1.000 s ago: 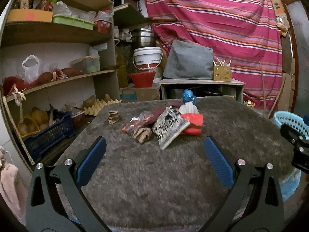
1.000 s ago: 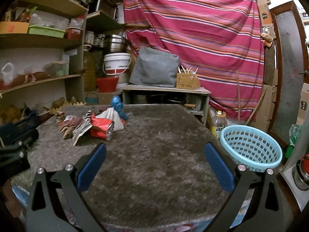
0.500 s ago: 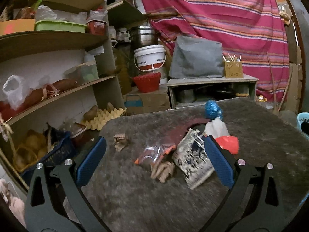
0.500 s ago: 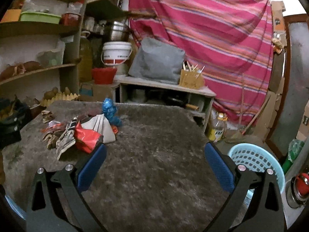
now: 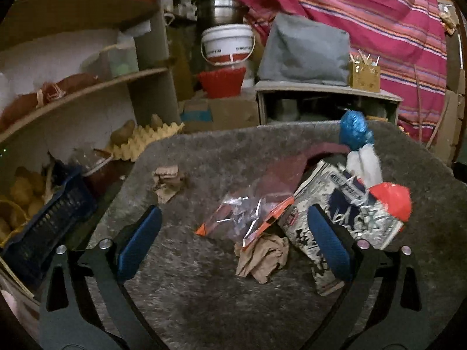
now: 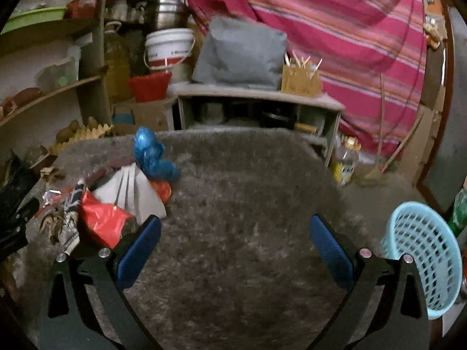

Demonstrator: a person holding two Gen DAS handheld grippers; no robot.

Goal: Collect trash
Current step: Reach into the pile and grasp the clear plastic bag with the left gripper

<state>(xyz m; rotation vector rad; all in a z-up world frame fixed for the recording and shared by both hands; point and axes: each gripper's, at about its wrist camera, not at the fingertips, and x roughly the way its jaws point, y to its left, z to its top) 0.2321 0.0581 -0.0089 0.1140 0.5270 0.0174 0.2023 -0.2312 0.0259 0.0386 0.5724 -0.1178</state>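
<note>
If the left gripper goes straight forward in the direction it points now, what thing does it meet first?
Most likely the clear plastic wrapper with orange edges, lying between the closing, empty jaws of the left gripper. The crumpled brown paper sits just beside and nearer, so it may touch first; depth is unclear.

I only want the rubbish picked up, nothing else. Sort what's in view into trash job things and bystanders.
Job:
- clear wrapper
- brown paper wad
- printed packet
- red bag
- blue bag
- cardboard scrap
- blue basket

Bystanders:
- white bucket
- grey cushion
- egg tray
- striped cloth
- bottle
</note>
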